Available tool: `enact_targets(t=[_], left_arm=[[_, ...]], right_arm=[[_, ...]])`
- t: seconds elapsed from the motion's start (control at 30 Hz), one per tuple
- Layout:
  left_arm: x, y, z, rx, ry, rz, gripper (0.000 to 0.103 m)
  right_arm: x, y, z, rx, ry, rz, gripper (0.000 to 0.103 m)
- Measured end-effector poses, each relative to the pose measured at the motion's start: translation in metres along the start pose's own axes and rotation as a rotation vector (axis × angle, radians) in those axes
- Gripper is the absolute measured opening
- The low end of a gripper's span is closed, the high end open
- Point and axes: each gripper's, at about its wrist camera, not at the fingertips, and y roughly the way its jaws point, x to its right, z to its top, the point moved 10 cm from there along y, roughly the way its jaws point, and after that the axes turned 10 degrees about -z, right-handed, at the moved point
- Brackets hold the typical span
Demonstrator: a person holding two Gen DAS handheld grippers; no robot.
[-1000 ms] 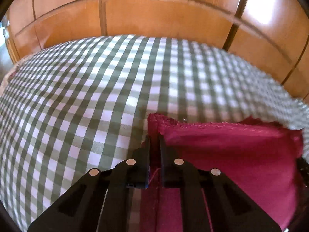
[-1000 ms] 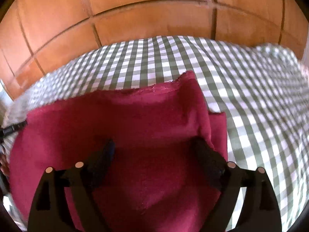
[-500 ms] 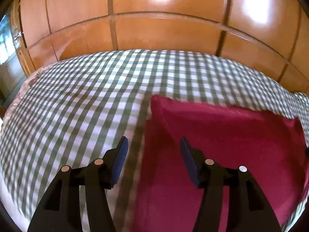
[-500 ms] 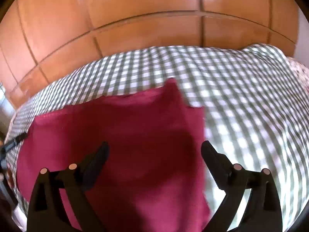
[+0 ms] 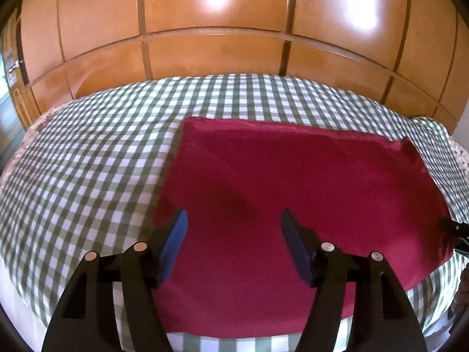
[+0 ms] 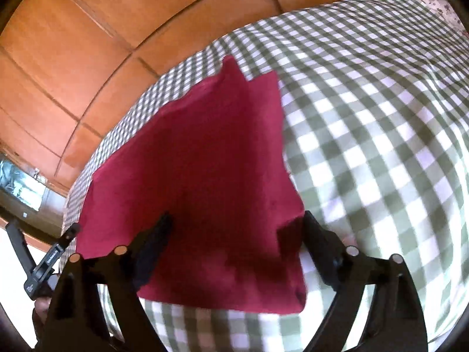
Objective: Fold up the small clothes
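Note:
A dark red cloth [image 5: 293,190] lies flat as a folded rectangle on the green-and-white checked cover [image 5: 88,176]. My left gripper [image 5: 233,217] hovers over the cloth's near left part. Its jaws are opening and nothing is between the pads. In the right wrist view the same cloth [image 6: 205,152] runs away to the upper left, with one far corner sticking up. My right gripper [image 6: 237,218] hangs tilted over the cloth's near right end. Its jaws are closing, with cloth below them but not pinched. Part of the left gripper's body [image 6: 44,264] shows at the left edge.
Orange-brown wooden panels [image 5: 219,58] rise right behind the bed's far edge. The checked cover [image 6: 381,146] spreads wide to the right of the cloth. A floral fabric edge [image 5: 460,158] shows at the far right. A dark piece of the other gripper [image 5: 454,228] pokes in at the right.
My left gripper let go of the cloth's far left corner, opened and drew back. My right gripper also drew back and rolled. The cloth now lies flat.

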Motion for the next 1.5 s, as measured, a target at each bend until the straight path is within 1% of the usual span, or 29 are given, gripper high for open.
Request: enact_targets(t=[0.03, 0.1, 0.17, 0.2, 0.27, 0.3, 0.37, 0.43, 0.5, 0.57, 0.63, 0.7, 0.8, 0.83, 0.9, 0.97, 1.07, 1.1, 1.17, 1.2, 1.23, 1.3, 1.37, 1.43, 1.5], left_arm=[[0.002, 0.000, -0.002, -0.002, -0.001, -0.005, 0.065], [0.004, 0.002, -0.004, -0.008, 0.000, -0.015, 0.065], [0.005, 0.003, -0.007, -0.013, -0.001, -0.019, 0.065], [0.005, 0.004, -0.007, -0.017, -0.001, -0.021, 0.065], [0.006, 0.008, -0.011, -0.030, -0.007, -0.027, 0.065], [0.006, 0.009, -0.012, -0.032, -0.010, -0.028, 0.065], [0.006, 0.013, -0.016, -0.046, -0.013, -0.034, 0.065], [0.005, 0.016, -0.018, -0.053, -0.023, -0.043, 0.065], [0.005, 0.017, -0.019, -0.060, -0.026, -0.051, 0.065], [0.004, 0.018, -0.020, -0.063, -0.030, -0.061, 0.065], [0.004, 0.017, -0.020, -0.064, -0.044, -0.083, 0.065], [0.003, 0.015, -0.019, -0.066, -0.069, -0.126, 0.065], [0.006, 0.007, -0.016, -0.066, -0.143, -0.255, 0.065], [0.008, 0.004, -0.016, -0.070, -0.177, -0.319, 0.065], [0.011, -0.002, -0.013, -0.065, -0.231, -0.423, 0.065], [0.016, -0.008, -0.008, -0.051, -0.254, -0.489, 0.065], [0.025, -0.016, 0.000, -0.037, -0.258, -0.565, 0.066], [0.030, -0.017, 0.003, -0.037, -0.265, -0.593, 0.072], [0.033, -0.018, 0.008, -0.039, -0.286, -0.623, 0.079], [0.035, -0.018, 0.010, -0.046, -0.297, -0.642, 0.079], [0.039, -0.016, 0.013, -0.060, -0.311, -0.668, 0.079], [0.049, -0.010, 0.019, -0.095, -0.321, -0.719, 0.085], [0.057, -0.002, 0.023, -0.122, -0.317, -0.723, 0.085], [0.069, 0.006, 0.030, -0.144, -0.287, -0.728, 0.085], [0.081, 0.014, 0.039, -0.163, -0.242, -0.708, 0.085]], right_arm=[[-0.001, 0.001, -0.002, -0.004, 0.002, -0.004, 0.076], [-0.002, 0.003, -0.003, -0.001, -0.008, -0.021, 0.073], [-0.005, 0.004, -0.004, -0.009, -0.017, -0.021, 0.063], [-0.006, 0.005, -0.005, -0.011, -0.025, -0.026, 0.062], [-0.007, 0.006, -0.004, -0.018, -0.048, -0.043, 0.052], [-0.010, 0.009, -0.004, -0.021, -0.051, -0.045, 0.050], [-0.012, 0.009, -0.003, -0.025, -0.055, -0.048, 0.040], [-0.018, 0.006, 0.000, -0.022, -0.067, -0.055, 0.034], [-0.031, -0.002, 0.005, 0.001, -0.096, -0.058, 0.031], [-0.048, -0.004, 0.014, 0.019, -0.117, -0.042, 0.028], [-0.072, -0.010, 0.018, 0.039, -0.156, -0.018, 0.026], [-0.097, -0.013, 0.019, 0.050, -0.210, 0.006, 0.025], [-0.135, -0.017, 0.014, 0.062, -0.293, 0.051, 0.025], [-0.145, -0.017, 0.011, 0.062, -0.314, 0.067, 0.025], [-0.166, -0.013, 0.005, 0.054, -0.350, 0.097, 0.025], [-0.185, -0.005, -0.006, 0.034, -0.383, 0.122, 0.024], [-0.206, 0.006, -0.022, 0.006, -0.430, 0.146, 0.024], [-0.215, 0.013, -0.029, -0.005, -0.450, 0.150, 0.024], [-0.225, 0.023, -0.038, -0.022, -0.479, 0.152, 0.024], [-0.231, 0.027, -0.043, -0.026, -0.502, 0.148, 0.024], [-0.233, 0.029, -0.047, -0.023, -0.524, 0.142, 0.024], [-0.239, 0.033, -0.052, -0.010, -0.570, 0.126, 0.024], [-0.238, 0.036, -0.056, 0.011, -0.610, 0.101, 0.024], [-0.238, 0.035, -0.064, 0.035, -0.651, 0.078, 0.024], [-0.242, 0.038, -0.068, 0.056, -0.689, 0.061, 0.025]])
